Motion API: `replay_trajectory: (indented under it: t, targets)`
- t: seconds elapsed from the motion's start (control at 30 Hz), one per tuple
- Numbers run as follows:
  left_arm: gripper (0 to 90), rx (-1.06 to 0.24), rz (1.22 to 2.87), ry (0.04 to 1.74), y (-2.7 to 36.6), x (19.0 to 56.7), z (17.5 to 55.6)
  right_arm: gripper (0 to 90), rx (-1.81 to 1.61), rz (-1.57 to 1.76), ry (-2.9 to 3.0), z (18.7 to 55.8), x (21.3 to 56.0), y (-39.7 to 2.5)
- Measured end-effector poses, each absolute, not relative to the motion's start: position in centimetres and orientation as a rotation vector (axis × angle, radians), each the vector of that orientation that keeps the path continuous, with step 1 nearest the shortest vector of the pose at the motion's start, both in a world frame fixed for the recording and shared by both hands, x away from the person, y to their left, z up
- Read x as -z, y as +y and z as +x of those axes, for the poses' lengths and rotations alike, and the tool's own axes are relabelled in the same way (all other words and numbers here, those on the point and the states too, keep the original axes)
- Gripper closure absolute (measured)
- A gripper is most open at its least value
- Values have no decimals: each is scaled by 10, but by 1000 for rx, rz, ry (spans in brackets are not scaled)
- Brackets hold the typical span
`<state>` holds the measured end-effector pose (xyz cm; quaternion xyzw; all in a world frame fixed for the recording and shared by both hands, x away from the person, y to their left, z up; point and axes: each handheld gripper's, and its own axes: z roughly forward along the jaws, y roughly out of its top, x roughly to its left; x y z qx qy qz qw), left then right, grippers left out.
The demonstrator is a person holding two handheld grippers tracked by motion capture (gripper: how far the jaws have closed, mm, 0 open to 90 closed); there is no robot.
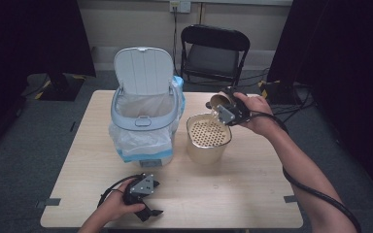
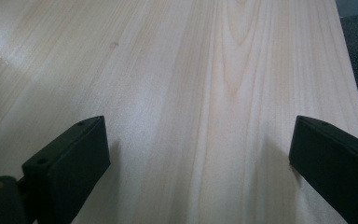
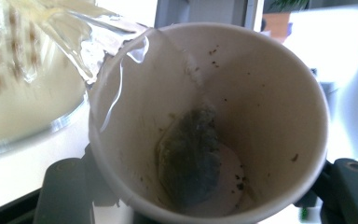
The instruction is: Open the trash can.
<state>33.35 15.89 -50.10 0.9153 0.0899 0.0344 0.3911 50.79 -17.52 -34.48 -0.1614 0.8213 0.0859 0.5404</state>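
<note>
1. The left gripper point(image 1: 148, 196) rests on the counter point(image 1: 252, 194) near its front edge, jaws spread wide and empty over bare wood.
2. A white bin point(image 1: 144, 114) with its lid up stands at the counter's left-centre.
3. Just right of it sits a strainer pot point(image 1: 208, 138).
4. The right gripper point(image 1: 226, 107) clamps a tilted paper cup point(image 3: 205, 121) over the pot; liquid point(image 3: 88, 42) spills out, and a wet tea bag point(image 3: 191, 154) clings inside.

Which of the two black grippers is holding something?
The right gripper: it grips a tilted white paper cup, pouring liquid into the beige strainer pot. The left gripper is open.
</note>
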Motion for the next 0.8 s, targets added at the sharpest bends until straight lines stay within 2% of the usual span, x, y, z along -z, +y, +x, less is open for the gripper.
replay_trajectory:
  t: [0.27,0.47,0.6,0.8]
  targets:
    - [30,-88,2325,222,158,501,333,302,168,-707,1677,493,360,-161]
    - [29,-89,2324,217,158,502,334,302,266,-784,1497,487,361,-156]
    - [28,-91,2342,224,159,501,333,300,202,-711,1558,491,351,-157]
    - [28,-88,2325,218,158,501,334,298,-206,-276,1927,503,330,-170]
